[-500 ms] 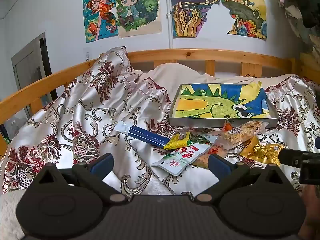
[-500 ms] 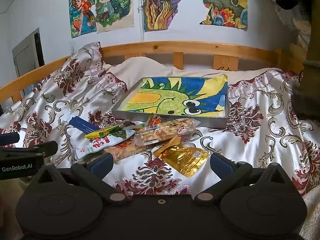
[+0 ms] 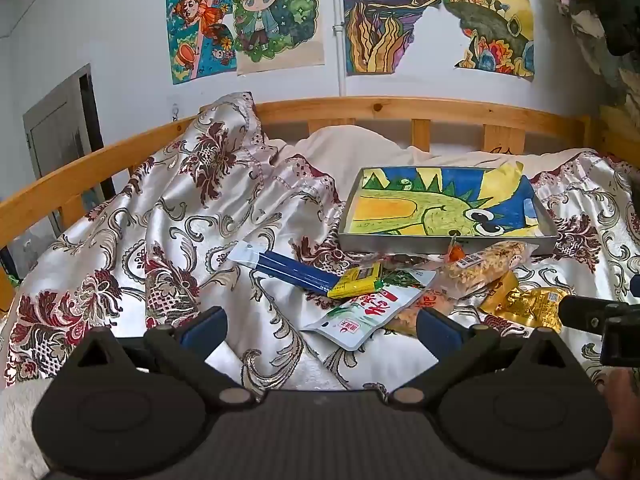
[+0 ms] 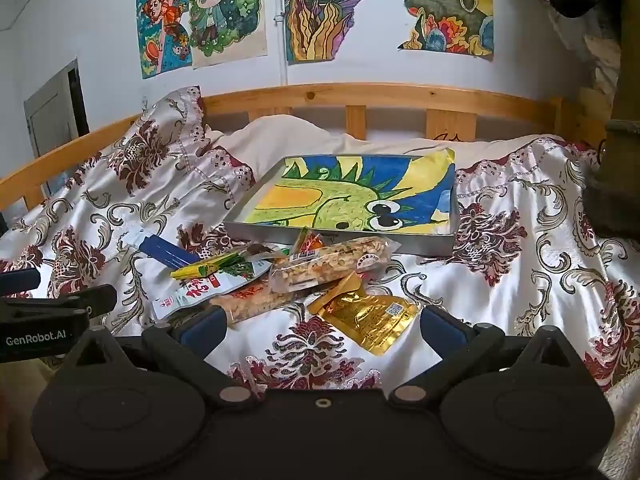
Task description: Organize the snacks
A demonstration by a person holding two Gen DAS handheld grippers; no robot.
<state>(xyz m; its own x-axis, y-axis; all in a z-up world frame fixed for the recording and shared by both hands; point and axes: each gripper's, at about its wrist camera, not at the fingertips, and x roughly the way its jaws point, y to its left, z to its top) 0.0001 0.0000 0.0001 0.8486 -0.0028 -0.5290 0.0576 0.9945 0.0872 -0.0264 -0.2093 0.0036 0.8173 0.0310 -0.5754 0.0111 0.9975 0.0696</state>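
A pile of snack packets lies on the bed in front of a shallow grey tray [image 3: 440, 241] [image 4: 424, 243] lined with a dragon drawing. The pile holds a blue packet [image 3: 292, 270] [image 4: 166, 251], a yellow bar [image 3: 356, 280] [image 4: 200, 270], a white and green packet [image 3: 368, 310] [image 4: 192, 294], a clear nut bar [image 3: 486, 266] [image 4: 332, 266] and a gold packet [image 3: 528, 304] [image 4: 370, 316]. My left gripper [image 3: 320, 326] is open and empty just short of the white packet. My right gripper [image 4: 322, 326] is open and empty just short of the gold packet.
A silky floral bedspread [image 3: 168, 248] [image 4: 520, 280] covers the bed, rumpled high at the left. A wooden bed rail [image 3: 400, 108] [image 4: 360, 94] runs behind, with a wall of drawings above. A dark object [image 4: 616, 160] stands at the right edge.
Both grippers have stayed almost in place. The snacks and tray have not moved.
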